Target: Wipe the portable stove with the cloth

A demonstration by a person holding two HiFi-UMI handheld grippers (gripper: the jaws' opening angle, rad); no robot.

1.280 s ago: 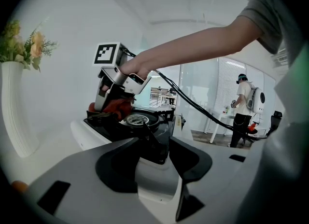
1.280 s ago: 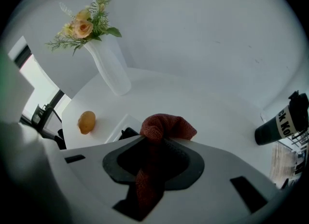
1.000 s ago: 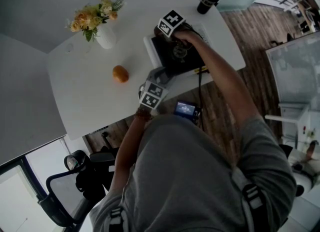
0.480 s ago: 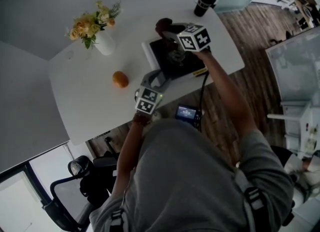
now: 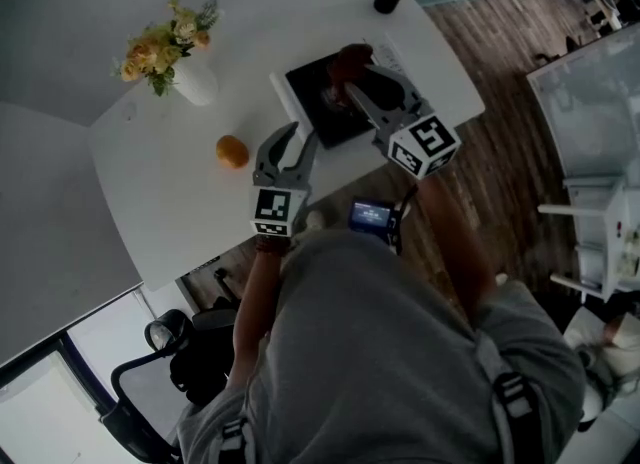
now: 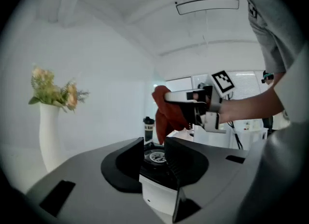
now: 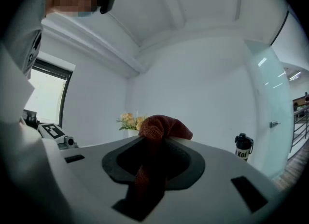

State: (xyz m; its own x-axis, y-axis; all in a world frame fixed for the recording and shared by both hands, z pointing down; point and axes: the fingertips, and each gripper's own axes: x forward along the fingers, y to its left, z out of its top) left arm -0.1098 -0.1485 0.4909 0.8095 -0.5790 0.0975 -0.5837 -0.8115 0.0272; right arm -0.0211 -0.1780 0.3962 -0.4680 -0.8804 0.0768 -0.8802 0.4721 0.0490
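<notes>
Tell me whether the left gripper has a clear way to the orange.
Probably yes. The left gripper, its empty jaws having just closed partway, hangs beside the orange, with only bare white table between. The portable stove and the right gripper holding the cloth lie on the other side.

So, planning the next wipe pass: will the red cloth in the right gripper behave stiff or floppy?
Likely floppy: the cloth bunches and droops from the shut right gripper. Probably light too: it hangs in loose folds.
</notes>
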